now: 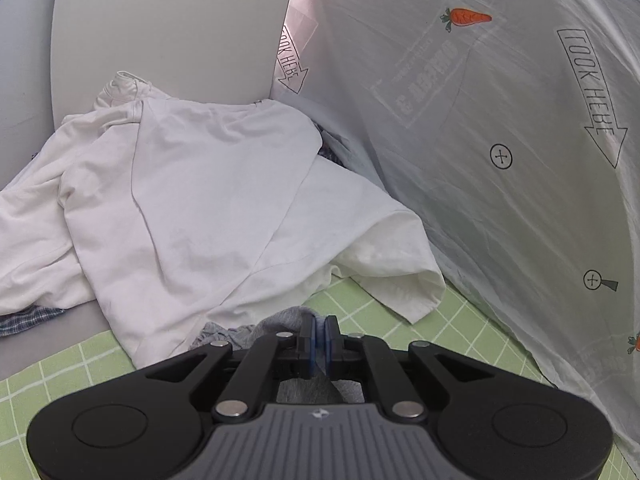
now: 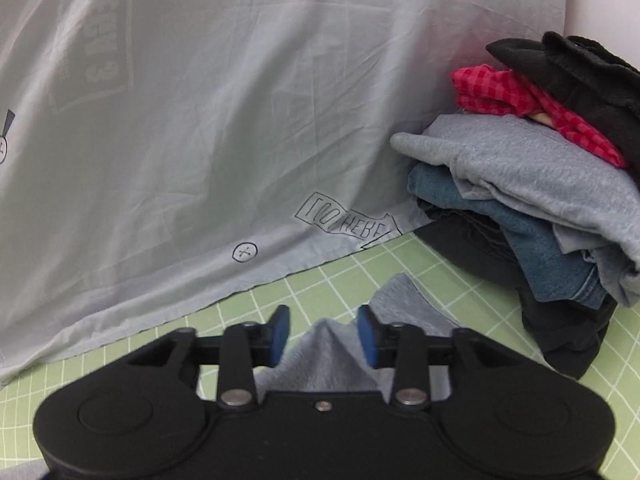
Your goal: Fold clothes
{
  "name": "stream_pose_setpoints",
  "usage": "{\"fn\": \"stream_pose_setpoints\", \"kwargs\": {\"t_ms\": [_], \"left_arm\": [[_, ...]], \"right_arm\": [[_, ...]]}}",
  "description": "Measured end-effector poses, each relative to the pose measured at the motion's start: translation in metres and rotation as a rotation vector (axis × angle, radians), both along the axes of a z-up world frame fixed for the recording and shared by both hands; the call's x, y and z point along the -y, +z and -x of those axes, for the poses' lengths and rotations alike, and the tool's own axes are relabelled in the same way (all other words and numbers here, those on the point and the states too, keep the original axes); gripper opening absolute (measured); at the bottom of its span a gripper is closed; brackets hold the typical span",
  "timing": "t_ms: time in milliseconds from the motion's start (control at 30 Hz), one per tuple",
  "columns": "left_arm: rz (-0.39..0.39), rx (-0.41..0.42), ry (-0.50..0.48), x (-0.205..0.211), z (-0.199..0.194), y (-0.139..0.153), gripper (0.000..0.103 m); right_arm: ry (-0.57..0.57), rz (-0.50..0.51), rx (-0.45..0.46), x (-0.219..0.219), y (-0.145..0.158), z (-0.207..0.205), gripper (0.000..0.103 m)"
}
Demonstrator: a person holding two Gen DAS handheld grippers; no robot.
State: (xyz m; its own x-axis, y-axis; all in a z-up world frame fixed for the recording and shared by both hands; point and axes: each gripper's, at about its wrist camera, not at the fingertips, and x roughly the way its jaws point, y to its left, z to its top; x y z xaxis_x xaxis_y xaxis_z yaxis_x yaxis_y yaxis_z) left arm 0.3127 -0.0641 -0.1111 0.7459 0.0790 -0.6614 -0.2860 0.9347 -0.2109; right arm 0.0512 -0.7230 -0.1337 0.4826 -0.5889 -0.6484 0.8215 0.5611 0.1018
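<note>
Fingers of the left gripper pinch a fold of the grey garment lying on the green mat; the right gripper stands apart over its peak. Soft, light, limp cloth: best pinched at corners

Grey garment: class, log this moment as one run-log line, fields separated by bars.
left gripper shut on grey garment | right gripper open, garment between fingers, not pinched | folded pile beside | green grid mat
</note>
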Motion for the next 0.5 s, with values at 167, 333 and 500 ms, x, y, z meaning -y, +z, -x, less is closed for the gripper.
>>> {"fn": "stream_pose_setpoints", "kwargs": {"t_ms": [167,333,500], "left_arm": [[-0.083,-0.057,-0.232,0.039,0.028,-0.010,0.023],[-0.048,-0.178,-0.521,0.094,0.055,-0.036,0.037],[-0.079,-0.241,-0.680,0.146,0.056,-0.060,0.044]], "right_arm": [[0.134,-0.009,-0.079,-0.047,-0.021,0.015,0.068],[0.251,-0.083,-0.160,-0.088,-0.053,0.019,0.073],[0.275,-0.127,-0.185,-0.097,-0.067,0.008,0.079]]}}
